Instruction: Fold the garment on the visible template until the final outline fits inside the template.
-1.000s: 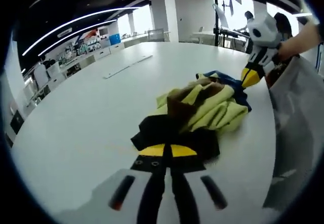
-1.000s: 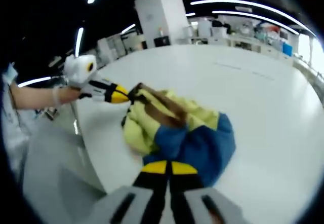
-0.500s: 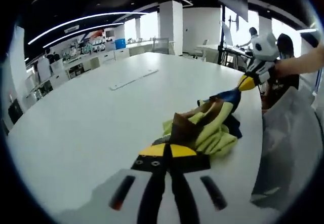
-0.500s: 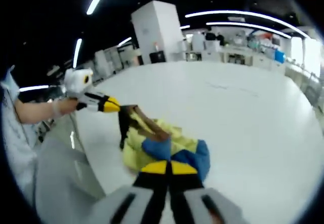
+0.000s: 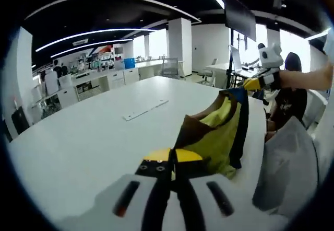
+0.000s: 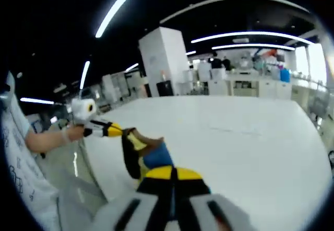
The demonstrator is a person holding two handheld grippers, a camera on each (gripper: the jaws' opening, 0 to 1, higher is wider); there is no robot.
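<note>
- Yellow, brown, black and blue cloth, the garment (image 5: pixel 216 131), hangs stretched in the air above the white table (image 5: pixel 78 147) in the left gripper view, one end at the left gripper (image 5: pixel 172 160), whose yellow-tipped jaws are pressed together on a brown and black edge of it.
- In that view the far upper end of the garment meets the right gripper (image 5: pixel 254 83), held by a hand (image 5: pixel 326 77) at the right edge; its jaws pinch the blue corner.
- In the right gripper view the right gripper (image 6: pixel 171 174) clamps the blue part of the garment (image 6: pixel 141 152), which is bunched just above its tips, over the table (image 6: pixel 235 147).
- There the left gripper (image 6: pixel 116 130) grips the garment's other end, a hand (image 6: pixel 70 133) behind it.
</note>
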